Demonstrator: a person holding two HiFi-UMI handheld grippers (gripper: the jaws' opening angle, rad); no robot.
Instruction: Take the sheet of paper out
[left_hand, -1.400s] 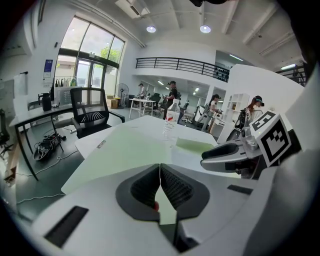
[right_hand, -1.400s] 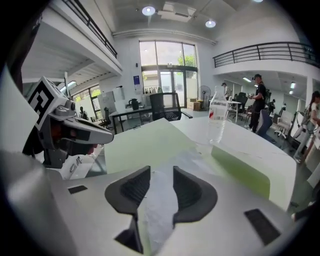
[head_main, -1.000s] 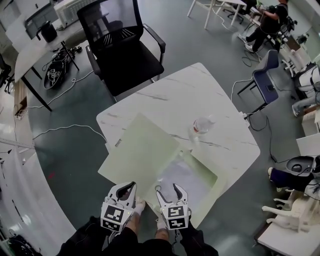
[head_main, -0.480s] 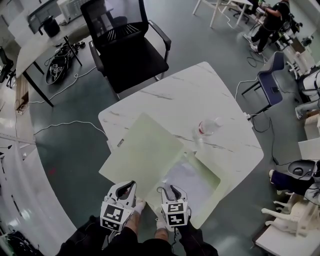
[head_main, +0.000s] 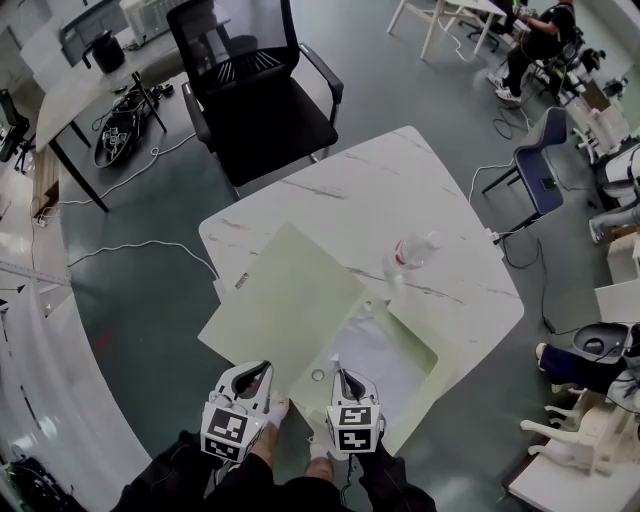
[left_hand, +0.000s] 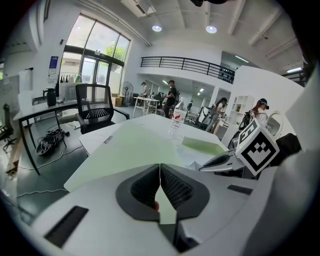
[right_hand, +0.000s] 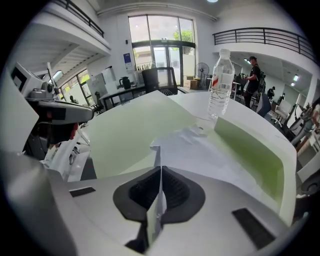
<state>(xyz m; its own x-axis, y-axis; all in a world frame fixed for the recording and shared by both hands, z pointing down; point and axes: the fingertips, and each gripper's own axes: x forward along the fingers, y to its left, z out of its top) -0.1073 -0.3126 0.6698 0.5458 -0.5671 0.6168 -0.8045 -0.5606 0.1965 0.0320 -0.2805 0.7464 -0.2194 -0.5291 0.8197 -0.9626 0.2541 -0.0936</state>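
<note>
Nothing legible anywhere: the red label on the water bottle (right_hand: 220, 82) and the blue wall sign (right_hand: 126, 61) are too blurred to read.

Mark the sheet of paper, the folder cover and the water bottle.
sheet of paper (head_main: 385, 366): head view, its middle.
folder cover (head_main: 285, 300): head view, its middle.
water bottle (right_hand: 220, 83): right gripper view, its label.

I count 1 white marble-look table (head_main: 400, 190) | 1 pale green plastic folder (head_main: 285, 300) | 1 white sheet of paper (head_main: 390, 365) | 1 clear plastic water bottle (head_main: 410, 252) | 1 black mesh office chair (head_main: 255, 100) | 1 blue chair (head_main: 535, 150) | 2 grey grippers that I steer: left gripper (head_main: 258, 370), right gripper (head_main: 340, 375)
</note>
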